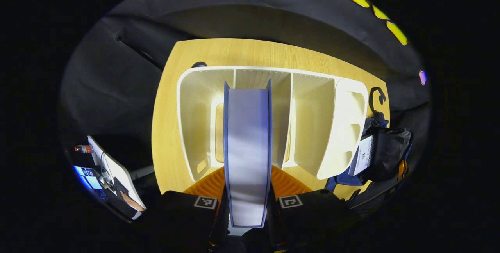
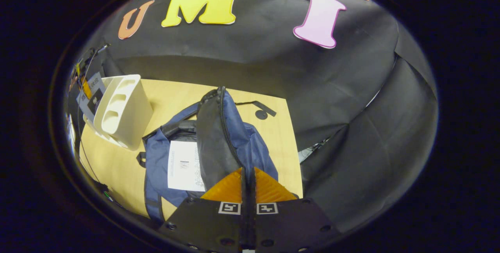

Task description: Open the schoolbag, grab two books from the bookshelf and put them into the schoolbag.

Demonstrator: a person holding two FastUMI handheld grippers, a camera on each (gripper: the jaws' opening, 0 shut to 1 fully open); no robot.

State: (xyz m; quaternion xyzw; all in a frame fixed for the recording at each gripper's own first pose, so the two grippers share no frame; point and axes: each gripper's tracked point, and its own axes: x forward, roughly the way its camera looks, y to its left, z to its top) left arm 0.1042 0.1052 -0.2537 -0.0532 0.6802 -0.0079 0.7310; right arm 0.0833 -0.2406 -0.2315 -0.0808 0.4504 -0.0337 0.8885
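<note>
While your left gripper [image 1: 248, 206] fingers clamp the stiff blue-covered book [image 1: 247, 155] by its spine above the white bookshelf [image 1: 312, 128], your right gripper [image 2: 247, 190] fingers pinch the soft navy fabric schoolbag [image 2: 230, 136] flap on the wooden counter [image 2: 117, 167]; expect it to sag.

Lighting: strong from overhead. Glare whitens the bookshelf [image 1: 273, 120] interior in the left gripper view; the book [image 1: 247, 155] in front of it is blurred (very close to the lens). Beside the bookshelf, the table [image 2: 117, 167] is evenly lit. Fisheye bending curves the table's edges; surroundings fall dim.
</note>
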